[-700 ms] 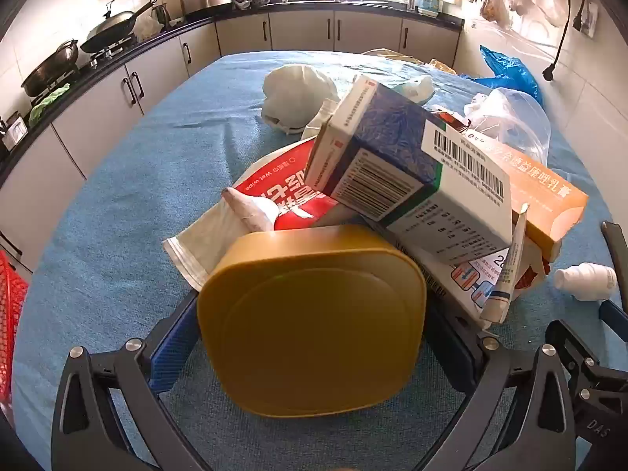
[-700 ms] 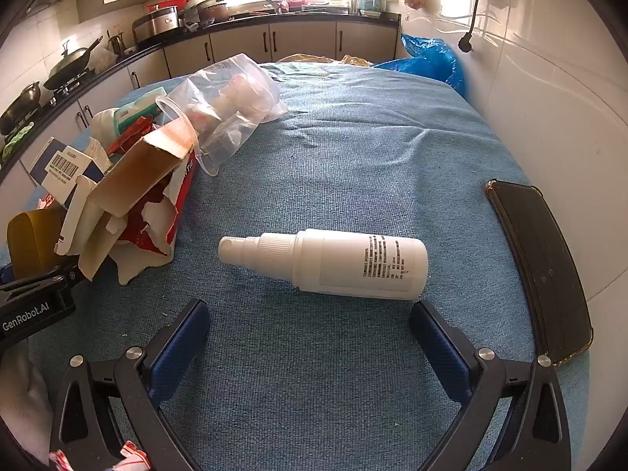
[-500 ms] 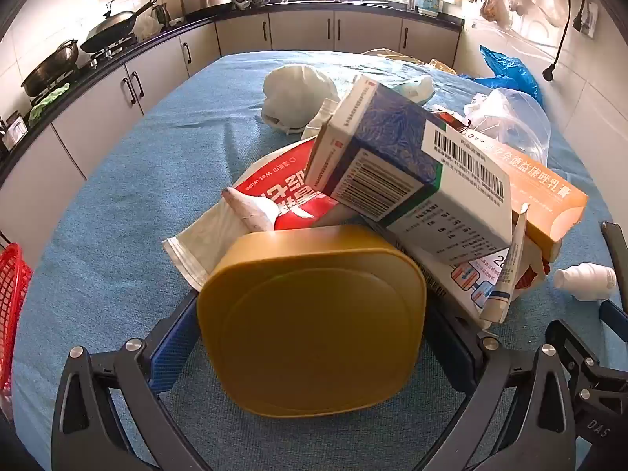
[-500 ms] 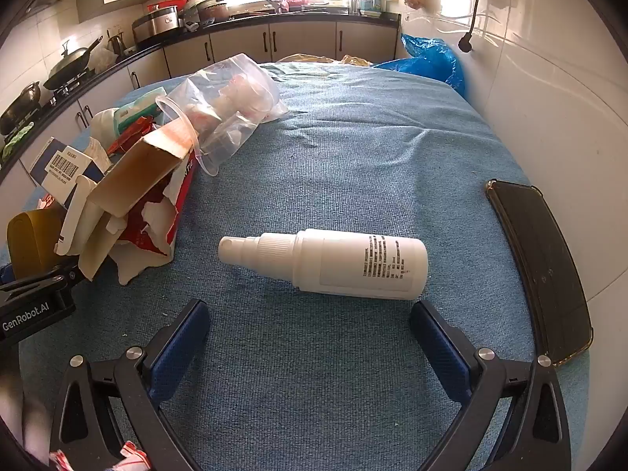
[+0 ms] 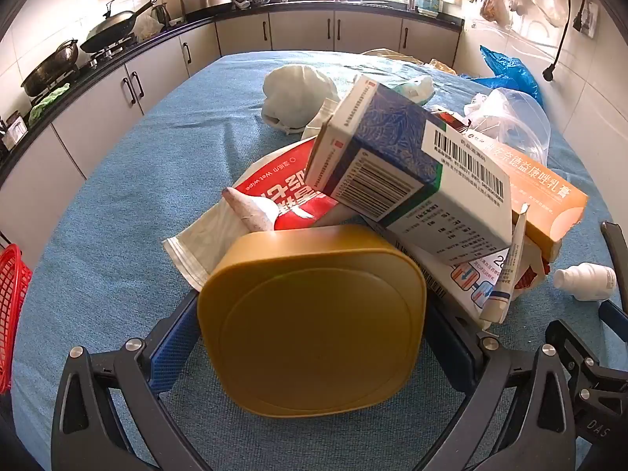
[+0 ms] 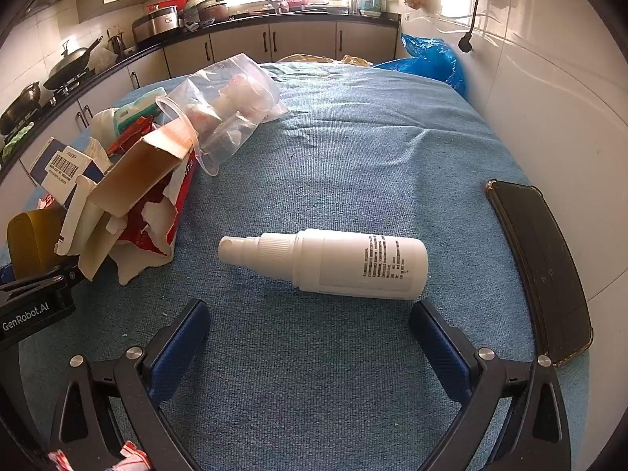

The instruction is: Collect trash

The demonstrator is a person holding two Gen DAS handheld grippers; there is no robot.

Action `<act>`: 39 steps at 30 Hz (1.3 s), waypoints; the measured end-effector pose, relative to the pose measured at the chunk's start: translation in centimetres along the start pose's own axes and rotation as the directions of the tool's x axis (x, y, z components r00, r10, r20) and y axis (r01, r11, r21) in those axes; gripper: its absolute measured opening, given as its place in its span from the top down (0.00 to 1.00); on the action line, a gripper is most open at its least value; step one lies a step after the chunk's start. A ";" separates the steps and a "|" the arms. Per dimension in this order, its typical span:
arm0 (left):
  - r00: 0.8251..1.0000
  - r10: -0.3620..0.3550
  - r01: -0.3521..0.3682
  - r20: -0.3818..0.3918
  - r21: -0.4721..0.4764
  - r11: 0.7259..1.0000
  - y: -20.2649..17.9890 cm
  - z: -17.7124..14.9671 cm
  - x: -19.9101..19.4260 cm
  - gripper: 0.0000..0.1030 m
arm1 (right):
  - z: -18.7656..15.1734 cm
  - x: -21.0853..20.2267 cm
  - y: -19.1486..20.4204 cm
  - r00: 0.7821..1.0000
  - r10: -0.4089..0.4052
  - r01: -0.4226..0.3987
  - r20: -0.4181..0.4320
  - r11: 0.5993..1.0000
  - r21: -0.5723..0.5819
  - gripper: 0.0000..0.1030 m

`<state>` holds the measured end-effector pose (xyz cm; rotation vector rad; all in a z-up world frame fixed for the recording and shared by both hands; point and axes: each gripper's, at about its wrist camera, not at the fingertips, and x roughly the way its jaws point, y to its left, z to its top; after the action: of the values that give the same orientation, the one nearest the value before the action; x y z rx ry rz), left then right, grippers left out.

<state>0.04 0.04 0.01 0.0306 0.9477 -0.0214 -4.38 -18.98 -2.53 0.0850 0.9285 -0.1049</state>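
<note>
A yellow square tub (image 5: 314, 322) lies on its side on the blue cloth, its base toward the left wrist camera. It fills the gap of my wide-open left gripper (image 5: 312, 314); whether the pads press on it I cannot tell. Against the tub leans a heap of trash: a blue-and-white box (image 5: 404, 180), an orange box (image 5: 549, 192), a red wet-wipe pack (image 5: 286, 188) and a small tube (image 5: 506, 271). A white spray bottle (image 6: 345, 265) lies on its side just ahead of my right gripper (image 6: 310, 310), which is open and touches nothing.
A dark phone (image 6: 541, 263) lies by the tiled wall at the right. A clear plastic bag (image 6: 227, 114) and a crumpled white bag (image 5: 298, 94) lie behind the heap. A red basket (image 5: 11, 314) shows at the table's left edge. Kitchen counters ring the table.
</note>
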 end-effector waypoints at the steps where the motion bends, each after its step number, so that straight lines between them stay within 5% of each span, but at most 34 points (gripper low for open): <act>1: 1.000 0.000 0.000 0.000 0.000 1.000 0.0 0.0 0.0 0.00 | 0.0 0.0 0.0 1.000 0.000 0.000 0.000 1.000 0.000 0.00; 14: 1.000 -0.006 0.006 -0.004 0.009 1.000 0.0 0.0 0.0 0.00 | -0.1 -0.2 0.1 1.000 0.003 -0.003 -0.017 1.000 0.006 0.00; 22: 0.994 -0.082 0.090 -0.072 0.125 0.988 0.6 -0.1 -0.2 0.00 | -0.5 -0.7 0.3 0.996 -0.005 0.007 -0.086 1.000 0.017 0.00; 28: 0.986 -0.152 0.158 -0.070 0.098 0.983 2.1 -1.8 -2.6 0.00 | -2.7 -2.7 1.1 0.997 -0.008 0.010 -0.077 1.000 0.019 0.01; 39: 0.981 -0.085 0.081 0.175 0.031 0.996 7.0 -6.4 -12.4 0.00 | -5.1 -10.8 2.8 0.987 -0.002 -0.005 0.162 0.999 0.042 0.04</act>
<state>-12.12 7.30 6.46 0.0111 0.7707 -0.1113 -14.54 -15.07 3.18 0.1143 0.7638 -0.1281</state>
